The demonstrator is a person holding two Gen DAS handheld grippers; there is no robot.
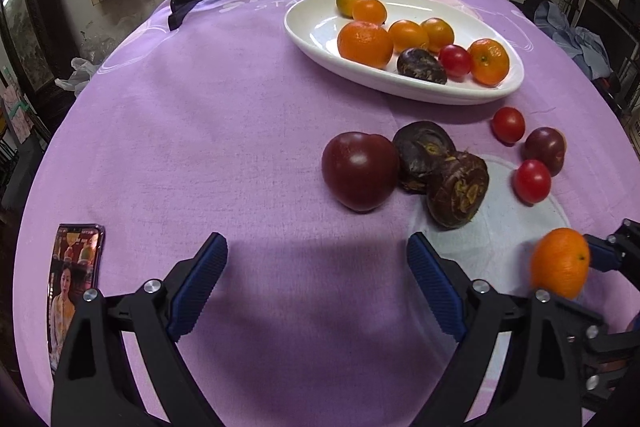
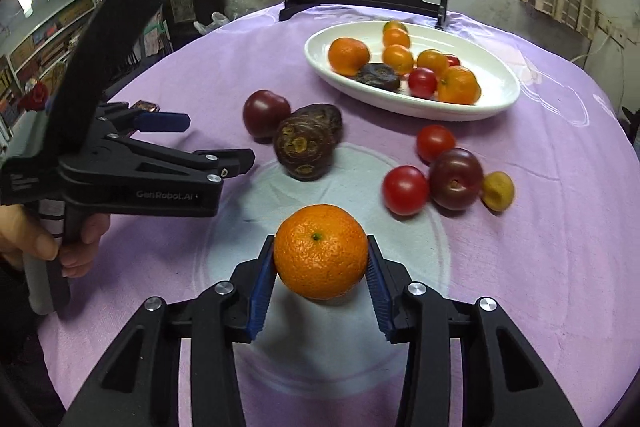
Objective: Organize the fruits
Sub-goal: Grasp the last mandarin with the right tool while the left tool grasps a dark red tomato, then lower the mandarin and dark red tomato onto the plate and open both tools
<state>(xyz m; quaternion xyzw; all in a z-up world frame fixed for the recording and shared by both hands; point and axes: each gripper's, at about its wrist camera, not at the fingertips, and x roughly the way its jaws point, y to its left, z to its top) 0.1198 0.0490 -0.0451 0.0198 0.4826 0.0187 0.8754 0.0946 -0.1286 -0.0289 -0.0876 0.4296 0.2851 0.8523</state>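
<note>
Right gripper (image 2: 321,259) pinches a mandarin (image 2: 321,251), seemingly just clear of the purple cloth (image 2: 192,75). Left gripper (image 1: 318,267) spread, empty. Carry high over loose tomatoes, lower gently into white dish's (image 2: 496,103) bare end.

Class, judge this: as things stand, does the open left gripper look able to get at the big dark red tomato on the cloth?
Probably yes. The left gripper is open and empty, and only bare purple cloth lies between it and the dark red tomato. Two dark brown fruits touch its right side, which may crowd one finger.
</note>
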